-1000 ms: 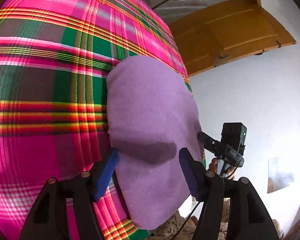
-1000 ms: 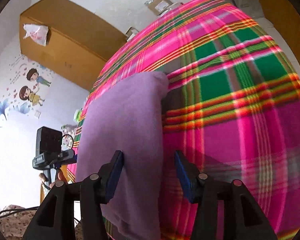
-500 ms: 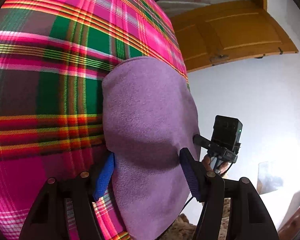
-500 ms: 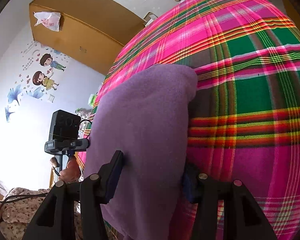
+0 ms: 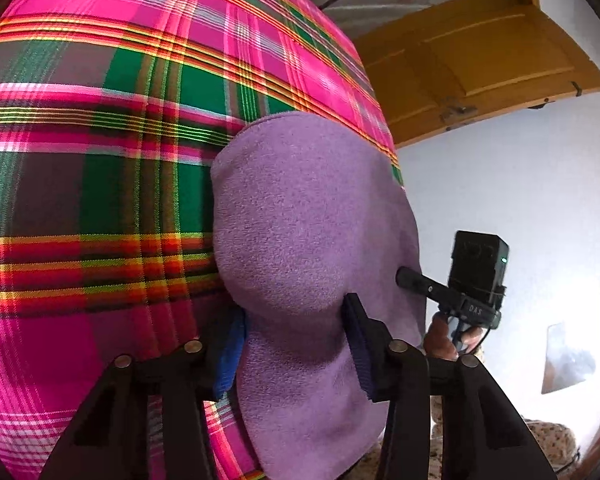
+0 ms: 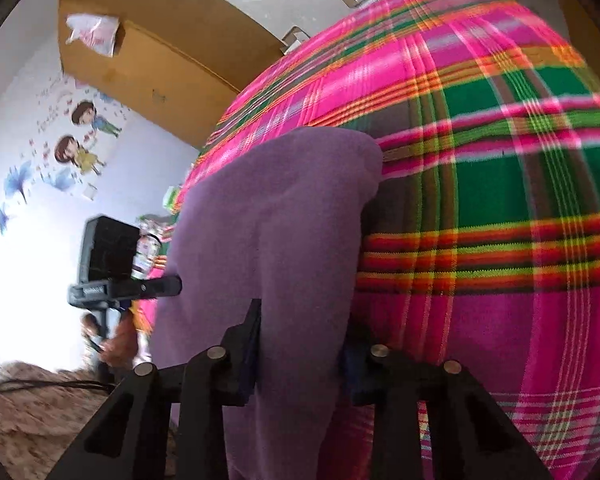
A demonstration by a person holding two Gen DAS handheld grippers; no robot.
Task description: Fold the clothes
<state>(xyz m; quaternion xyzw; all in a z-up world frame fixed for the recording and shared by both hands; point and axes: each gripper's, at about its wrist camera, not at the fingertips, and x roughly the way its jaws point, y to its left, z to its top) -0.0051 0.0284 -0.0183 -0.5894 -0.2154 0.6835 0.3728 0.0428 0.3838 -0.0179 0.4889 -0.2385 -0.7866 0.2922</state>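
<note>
A folded purple cloth (image 5: 308, 208) lies on a pink and green plaid sheet (image 5: 100, 200), near the bed's edge. My left gripper (image 5: 294, 348) is closed in on the cloth's near end. The fabric bulges up between the blue pads and hides the left pad's tip. In the right wrist view the same purple cloth (image 6: 276, 216) is bunched between the fingers of my right gripper (image 6: 302, 352), over the plaid sheet (image 6: 500, 200). Each view shows the other gripper's black body (image 5: 476, 280) (image 6: 108, 256) beside the cloth, held in a hand (image 5: 440, 340).
A yellow wooden door (image 5: 480, 60) stands beyond the bed. A wooden cabinet (image 6: 160, 64) and cartoon wall stickers (image 6: 80, 136) are on the other side. A patterned blanket (image 6: 28, 412) lies low beside the bed's edge.
Both grippers moved forward onto the cloth's near end and their fingers narrowed. The cloth now bunches up between each pair of pads.
</note>
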